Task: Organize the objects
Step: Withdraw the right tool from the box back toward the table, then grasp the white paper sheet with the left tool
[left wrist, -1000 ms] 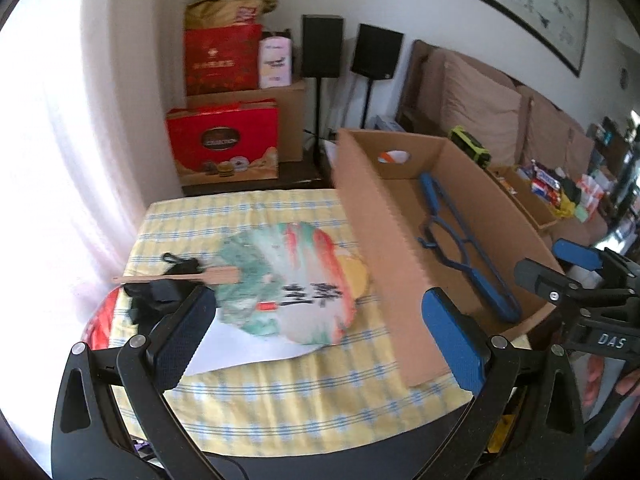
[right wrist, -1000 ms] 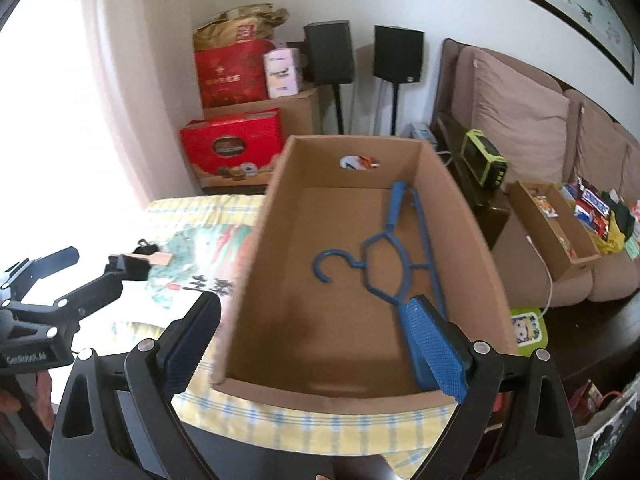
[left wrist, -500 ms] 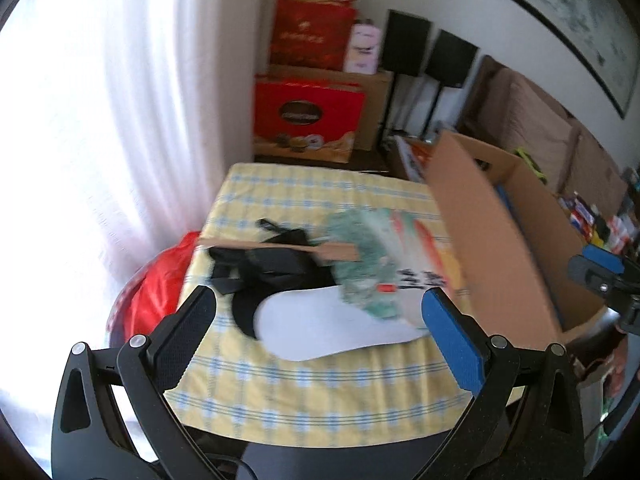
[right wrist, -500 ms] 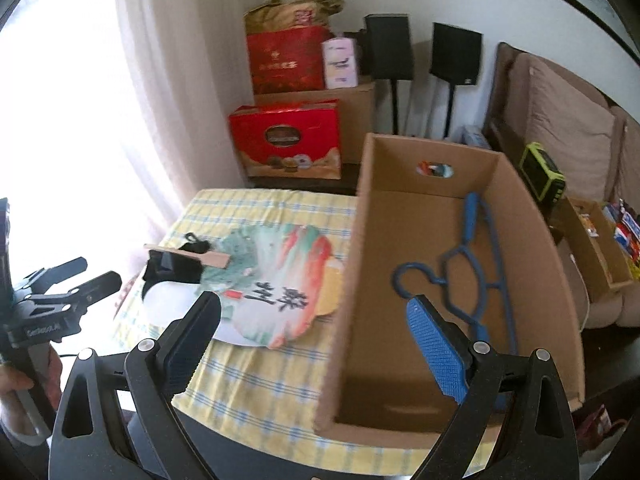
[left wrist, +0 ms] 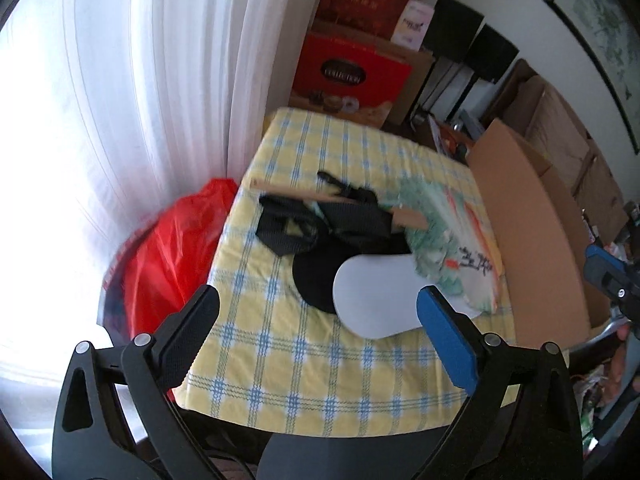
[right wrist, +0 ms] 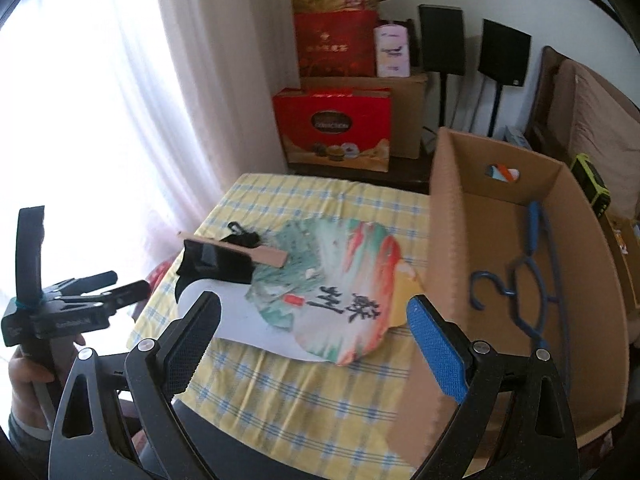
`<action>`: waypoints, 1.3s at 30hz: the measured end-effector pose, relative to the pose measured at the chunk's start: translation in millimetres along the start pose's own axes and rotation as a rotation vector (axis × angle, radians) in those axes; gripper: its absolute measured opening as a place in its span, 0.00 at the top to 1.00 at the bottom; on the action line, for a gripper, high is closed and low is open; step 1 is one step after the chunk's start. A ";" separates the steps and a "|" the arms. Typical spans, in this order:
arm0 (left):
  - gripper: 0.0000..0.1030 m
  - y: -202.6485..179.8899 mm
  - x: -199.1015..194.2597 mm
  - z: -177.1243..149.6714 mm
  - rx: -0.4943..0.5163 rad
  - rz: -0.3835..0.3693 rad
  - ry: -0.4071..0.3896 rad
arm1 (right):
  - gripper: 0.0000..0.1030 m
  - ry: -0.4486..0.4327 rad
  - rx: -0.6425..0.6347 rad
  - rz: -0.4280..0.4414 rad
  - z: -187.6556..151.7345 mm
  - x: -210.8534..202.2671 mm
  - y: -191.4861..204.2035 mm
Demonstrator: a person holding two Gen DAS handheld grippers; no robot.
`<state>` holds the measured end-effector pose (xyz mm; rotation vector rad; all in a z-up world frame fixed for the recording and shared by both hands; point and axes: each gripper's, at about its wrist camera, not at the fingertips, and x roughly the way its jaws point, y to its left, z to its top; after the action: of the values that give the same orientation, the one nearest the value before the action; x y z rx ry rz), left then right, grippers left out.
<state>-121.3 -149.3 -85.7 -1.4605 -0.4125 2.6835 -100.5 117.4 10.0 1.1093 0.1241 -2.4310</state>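
While the left hand-held gripper (left wrist: 318,334) hangs over the near edge of the worktop (left wrist: 304,364) with its jaws wide apart and just easing inward, nothing lies between them; the white insole (left wrist: 372,292) and black strap bundle (left wrist: 320,226) rest just beyond. The painted fan (right wrist: 340,280) lies flat on the yellow checked cloth, its wooden handle (right wrist: 256,254) crossing the black bundle, right beside the cardboard box (right wrist: 448,240) that holds a blue hanger (right wrist: 532,264). The right hand-held gripper (right wrist: 314,344) hovers near the fan, jaws spread and empty.
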 end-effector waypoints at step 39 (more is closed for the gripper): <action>0.84 -5.0 44.3 -32.1 -0.106 -0.167 0.153 | 0.39 0.131 0.007 0.078 -61.6 75.1 28.2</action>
<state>-119.3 -130.0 -137.1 -1.5688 -0.6437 2.4364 -87.9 80.8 -83.5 1.2532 0.1119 -2.2916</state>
